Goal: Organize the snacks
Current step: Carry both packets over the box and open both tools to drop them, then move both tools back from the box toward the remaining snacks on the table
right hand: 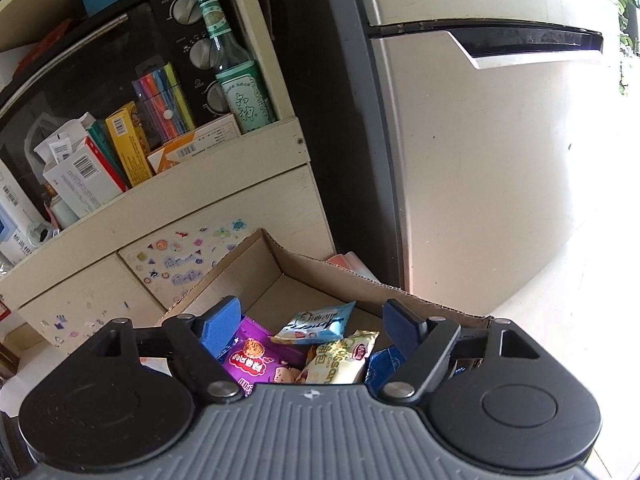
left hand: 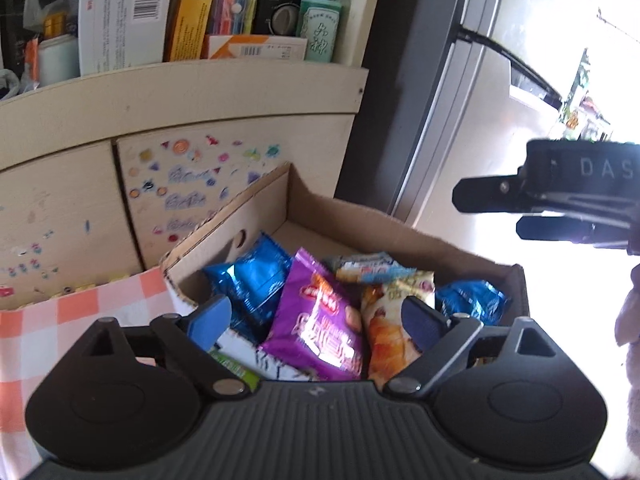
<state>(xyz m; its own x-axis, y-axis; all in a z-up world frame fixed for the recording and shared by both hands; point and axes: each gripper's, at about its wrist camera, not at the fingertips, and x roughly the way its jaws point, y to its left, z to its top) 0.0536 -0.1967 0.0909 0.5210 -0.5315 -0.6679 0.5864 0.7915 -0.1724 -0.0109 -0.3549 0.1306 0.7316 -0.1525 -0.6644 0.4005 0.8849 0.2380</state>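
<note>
A cardboard box (left hand: 256,208) sits on a checked cloth and holds several snack packets: a purple one (left hand: 320,328), a blue one (left hand: 256,276), an orange and white croissant one (left hand: 388,320), a pale blue and white one (left hand: 368,266) and another blue one (left hand: 472,298). My left gripper (left hand: 316,320) hangs open over the box with nothing gripped. In the right wrist view the right gripper (right hand: 311,322) is open above the same box (right hand: 340,268), over the purple packet (right hand: 252,356) and croissant packet (right hand: 340,360). It also shows at the right edge of the left wrist view, right gripper (left hand: 492,214), holding nothing.
Behind the box stands a cream cabinet (right hand: 100,280) with stickers on its doors. Its shelf holds cartons (left hand: 120,20), a pack of markers (right hand: 160,100), a green glass bottle (right hand: 240,80) and a small oven (right hand: 188,20). A fridge (right hand: 480,160) stands to the right. The orange checked cloth (left hand: 60,320) lies left.
</note>
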